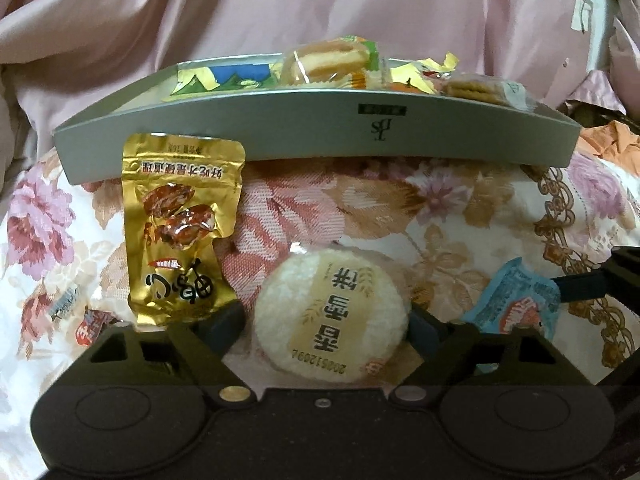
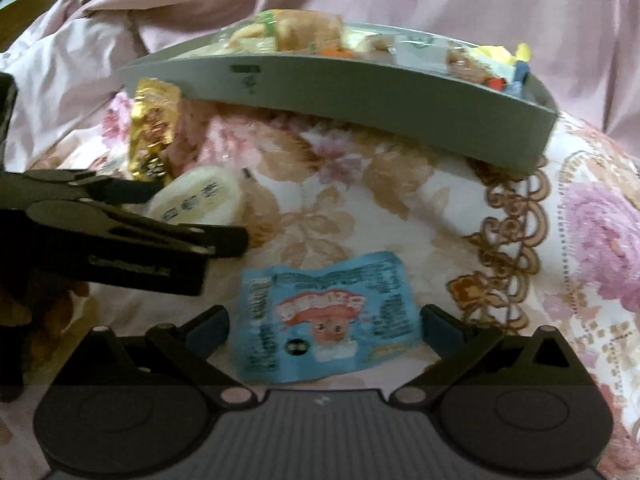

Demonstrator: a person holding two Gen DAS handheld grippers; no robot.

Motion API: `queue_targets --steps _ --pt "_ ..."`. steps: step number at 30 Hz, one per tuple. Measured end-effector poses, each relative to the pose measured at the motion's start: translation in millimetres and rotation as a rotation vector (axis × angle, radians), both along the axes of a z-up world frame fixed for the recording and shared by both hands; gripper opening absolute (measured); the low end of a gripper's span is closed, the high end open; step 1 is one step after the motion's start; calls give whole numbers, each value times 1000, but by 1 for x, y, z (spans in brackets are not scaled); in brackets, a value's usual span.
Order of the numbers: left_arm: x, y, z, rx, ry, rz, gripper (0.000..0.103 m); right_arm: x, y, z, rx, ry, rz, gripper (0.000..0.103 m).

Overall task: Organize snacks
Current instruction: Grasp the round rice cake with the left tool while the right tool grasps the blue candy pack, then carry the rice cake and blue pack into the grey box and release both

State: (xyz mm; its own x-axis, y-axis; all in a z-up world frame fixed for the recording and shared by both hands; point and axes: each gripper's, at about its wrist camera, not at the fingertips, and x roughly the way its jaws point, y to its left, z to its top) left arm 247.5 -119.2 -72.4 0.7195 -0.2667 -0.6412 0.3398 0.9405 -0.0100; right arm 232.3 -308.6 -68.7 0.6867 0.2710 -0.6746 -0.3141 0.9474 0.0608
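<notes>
Lying between the fingers of the left gripper (image 1: 326, 322): one round rice cracker (image 1: 332, 316) in a clear wrapper, both pads touching its sides, so clenched on it. Beyond the left finger: gold snack packet (image 1: 178, 228), leaning on the grey tray (image 1: 320, 128). Between the spread, released fingers of the right gripper (image 2: 324, 330): blue snack packet (image 2: 326, 316), flat on the floral bedspread (image 2: 400, 208), untouched. Ahead of both: tray, holding assorted wrapped snacks.

Both wrist cameras sit low and close over the floral cloth (image 1: 360, 208), facing the grey tray (image 1: 320, 136).
</notes>
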Motion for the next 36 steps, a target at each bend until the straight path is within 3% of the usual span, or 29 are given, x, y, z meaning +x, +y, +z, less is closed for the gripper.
queue_targets --steps 2,6,8,13,20,30,36 --pt "-4 -2 1 6 -2 -12 77 -2 3 -1 -9 -7 12 103" --pt "-11 -4 4 20 9 -28 77 -3 4 1 0 1 24 99" --pt "-16 -5 4 31 12 -31 76 -4 5 2 2 -1 34 92" --pt "-25 -3 10 42 21 -10 76 -5 10 3 -9 -8 51 91" --pt "-36 -5 31 75 -38 12 76 -13 17 6 -63 -50 83 90" --pt "-49 -4 65 80 -164 94 77 -41 36 16 -213 -274 158 90" --pt "-48 0 87 41 -234 163 77 -59 33 31 -208 -488 113 90"
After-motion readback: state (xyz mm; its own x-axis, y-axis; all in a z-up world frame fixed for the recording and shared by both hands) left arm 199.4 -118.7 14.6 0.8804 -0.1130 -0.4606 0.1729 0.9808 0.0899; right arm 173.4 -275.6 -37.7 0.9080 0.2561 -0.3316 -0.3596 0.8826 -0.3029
